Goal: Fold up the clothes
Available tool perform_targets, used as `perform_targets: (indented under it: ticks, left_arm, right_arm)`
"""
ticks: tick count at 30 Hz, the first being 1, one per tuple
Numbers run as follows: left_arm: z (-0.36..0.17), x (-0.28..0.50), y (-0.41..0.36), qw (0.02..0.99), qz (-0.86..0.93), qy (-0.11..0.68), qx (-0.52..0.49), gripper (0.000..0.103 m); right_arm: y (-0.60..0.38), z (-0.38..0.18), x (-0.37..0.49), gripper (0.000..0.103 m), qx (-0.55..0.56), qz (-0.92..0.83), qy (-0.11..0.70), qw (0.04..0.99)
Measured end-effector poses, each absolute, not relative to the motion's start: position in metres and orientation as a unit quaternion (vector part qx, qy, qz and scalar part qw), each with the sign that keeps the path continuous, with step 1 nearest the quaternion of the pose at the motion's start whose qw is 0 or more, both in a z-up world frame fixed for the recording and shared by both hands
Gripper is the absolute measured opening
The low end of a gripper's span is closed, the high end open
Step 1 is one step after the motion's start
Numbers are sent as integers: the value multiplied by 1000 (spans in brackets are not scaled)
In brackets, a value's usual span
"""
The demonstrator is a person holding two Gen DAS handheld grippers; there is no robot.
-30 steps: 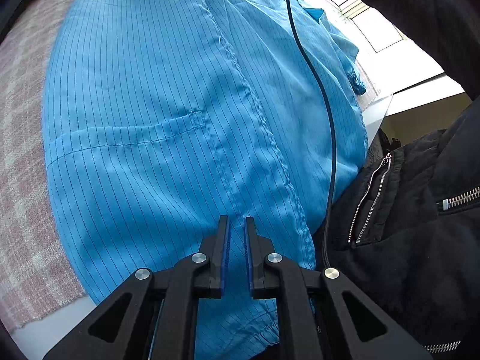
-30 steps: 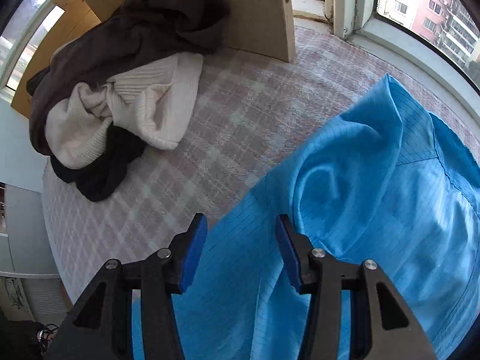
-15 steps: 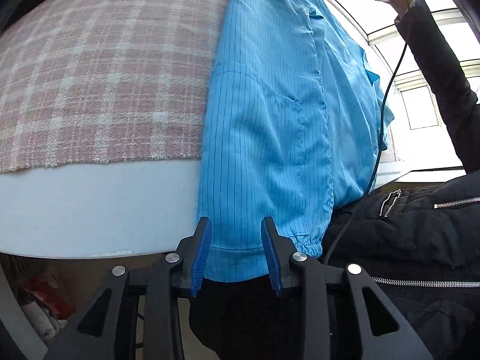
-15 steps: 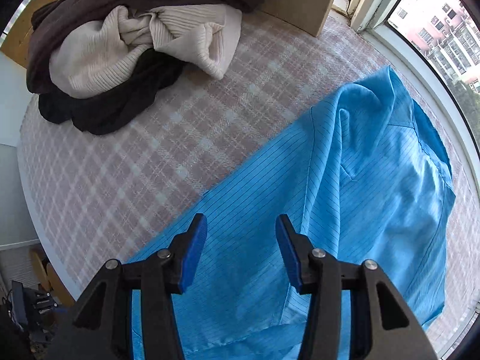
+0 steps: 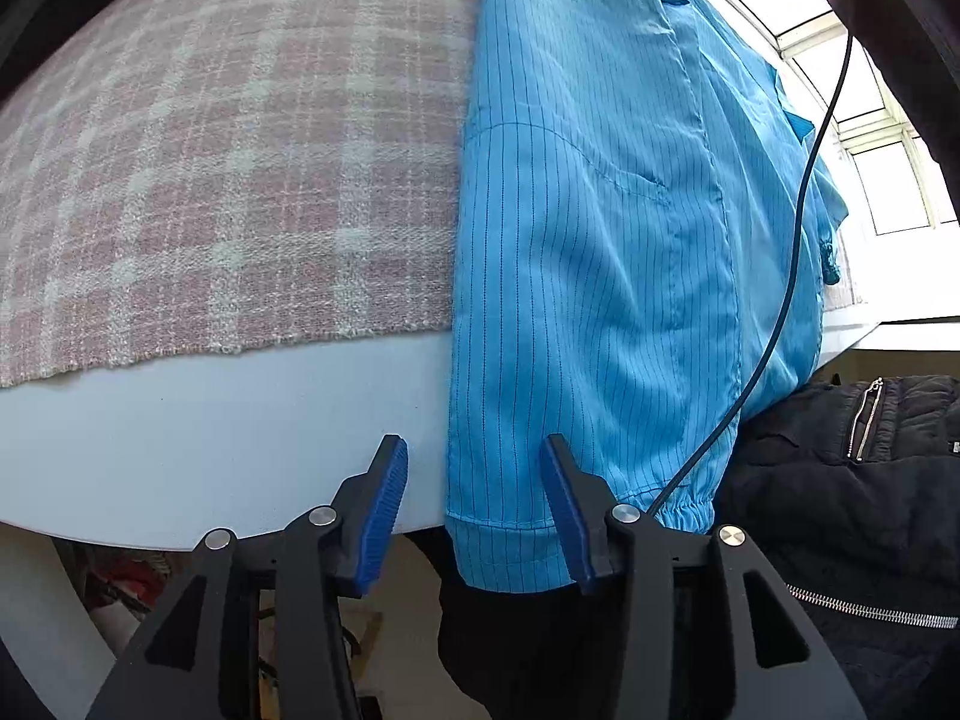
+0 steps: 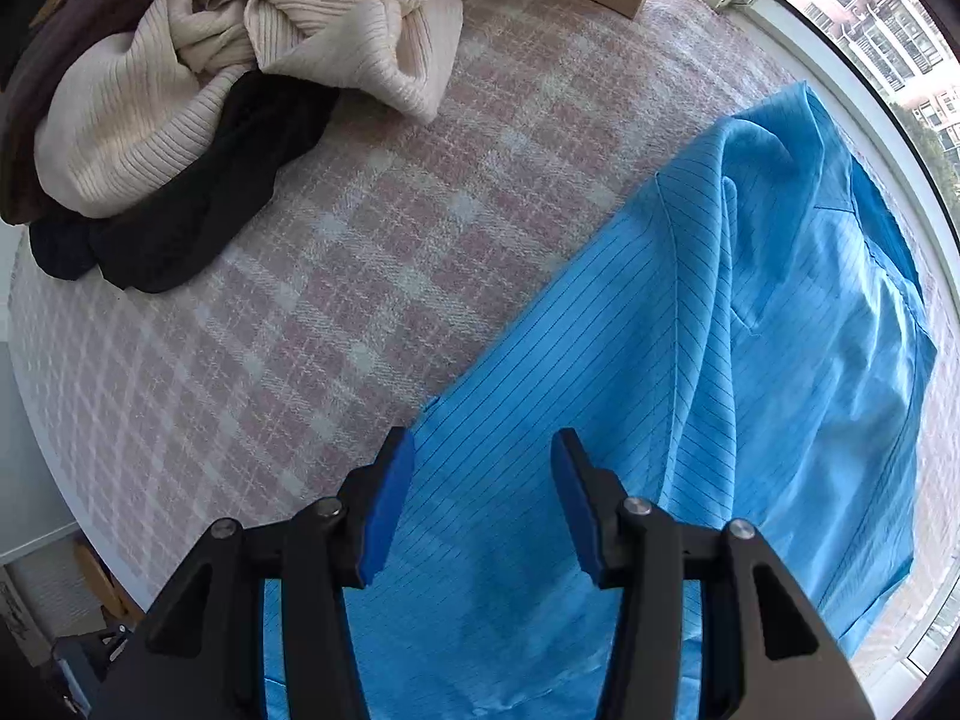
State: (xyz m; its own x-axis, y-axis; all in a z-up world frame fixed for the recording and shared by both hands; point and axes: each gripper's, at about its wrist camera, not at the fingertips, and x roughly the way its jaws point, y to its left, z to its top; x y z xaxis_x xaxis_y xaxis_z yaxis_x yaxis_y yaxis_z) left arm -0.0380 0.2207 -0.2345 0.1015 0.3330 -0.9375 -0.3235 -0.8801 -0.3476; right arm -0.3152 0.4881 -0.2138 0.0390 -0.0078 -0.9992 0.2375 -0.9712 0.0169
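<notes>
The left gripper (image 5: 474,495) has just been opening, jaws apart at the blue garment's (image 5: 600,240) hem; the right gripper (image 6: 483,489) hangs jaws apart above it.

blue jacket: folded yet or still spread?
Partly folded: the blue jacket lies doubled lengthwise on the plaid cloth, hem hanging off the table edge.

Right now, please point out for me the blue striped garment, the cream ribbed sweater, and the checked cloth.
blue striped garment (image 5: 600,276): left wrist view, on its front panel below the pocket.
cream ribbed sweater (image 6: 324,30): right wrist view, on its bunched middle.
checked cloth (image 6: 372,276): right wrist view, on a bare pink patch.
</notes>
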Motion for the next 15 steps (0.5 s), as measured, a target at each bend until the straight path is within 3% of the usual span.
perform_targets:
  ticks: [3,5,6,7,8,15]
  left_arm:
    - [-237,-33,230,259,668,7,-698,50]
    - [-238,-30,236,269,665,10,-697,48]
    - [-239,-29,238,271,665,15,-696,44]
    - [-240,-28,238,273,664,16,-696,28]
    - [-242,-27,239,276,663,15,-696,22]
    - [-247,-22,238,301,667,18,-682,3]
  right_arm:
    - [490,-216,-320,47,726,-681,52,87]
    - [490,-219,-324,47,726,-682,56,70]
    - [491,-222,-326,47,727,-681,65,59]
    - [492,-226,-327,47,729,-680,71,45]
    - [494,-230,-329,47,731,-678,77,32]
    - [509,-248,-326,48,743,-667,65,4]
